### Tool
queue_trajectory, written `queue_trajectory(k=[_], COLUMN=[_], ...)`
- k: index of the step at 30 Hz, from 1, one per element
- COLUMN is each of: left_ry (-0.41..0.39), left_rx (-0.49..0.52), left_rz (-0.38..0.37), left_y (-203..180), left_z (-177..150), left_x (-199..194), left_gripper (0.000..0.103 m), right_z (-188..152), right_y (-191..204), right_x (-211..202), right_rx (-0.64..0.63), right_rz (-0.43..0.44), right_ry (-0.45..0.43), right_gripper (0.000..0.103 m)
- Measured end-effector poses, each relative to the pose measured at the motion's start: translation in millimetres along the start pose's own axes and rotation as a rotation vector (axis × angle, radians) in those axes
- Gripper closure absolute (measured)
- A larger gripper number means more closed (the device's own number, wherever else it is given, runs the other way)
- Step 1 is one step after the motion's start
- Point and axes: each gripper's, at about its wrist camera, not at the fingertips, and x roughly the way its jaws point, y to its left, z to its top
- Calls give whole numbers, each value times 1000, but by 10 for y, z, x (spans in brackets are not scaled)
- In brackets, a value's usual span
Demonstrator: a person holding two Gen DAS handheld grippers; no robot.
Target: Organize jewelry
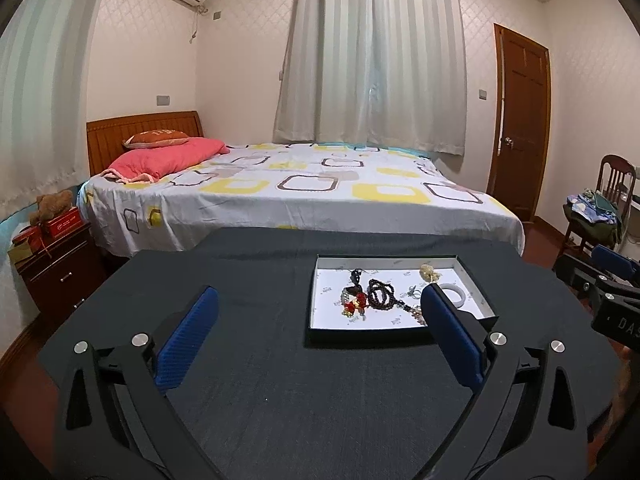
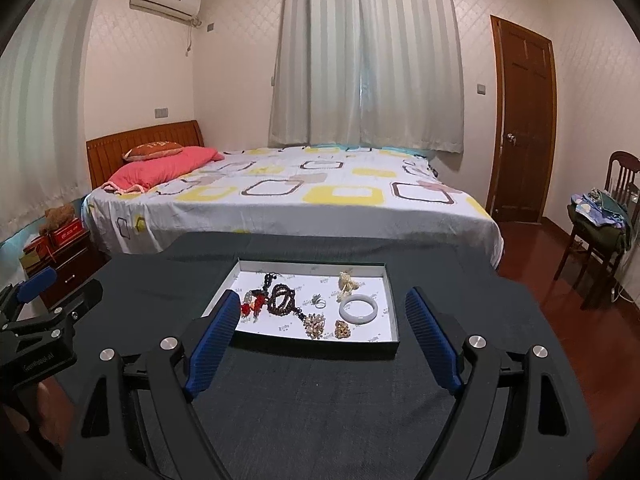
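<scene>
Shallow black rectangular tray with white lining (image 2: pixel 394 350) is set on the dark cloth tabletop (image 2: pixel 320 400), long axis left-right. Dark brown bead strand (image 2: pixel 282 298) and white bangle (image 2: pixel 358 309) are laid inside. Left claw (image 1: pixel 320 320) and right claw (image 2: pixel 320 312) are held wide open, empty, pointed toward the tray.

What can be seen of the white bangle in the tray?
The white bangle is a smooth, closed ring, pale and glossy like jade or glass. It lies flat on the tray's white printed liner, in the right half near the right wall. It seems to touch no other piece. In the left wrist view a blue pad partly hides it.
</scene>
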Motion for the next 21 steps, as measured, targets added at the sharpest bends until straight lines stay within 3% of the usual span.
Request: queue_trajectory(k=[21], left_ry=[11], left_rx=[-23], left_rz=[-15], left_y=[0], left_z=[-27], left_x=[-52], left_gripper=[4], right_z=[-11], right_y=[21], right_x=[-92], right_rx=[-6], right_rz=[2], right_ry=[-7], right_gripper=[21])
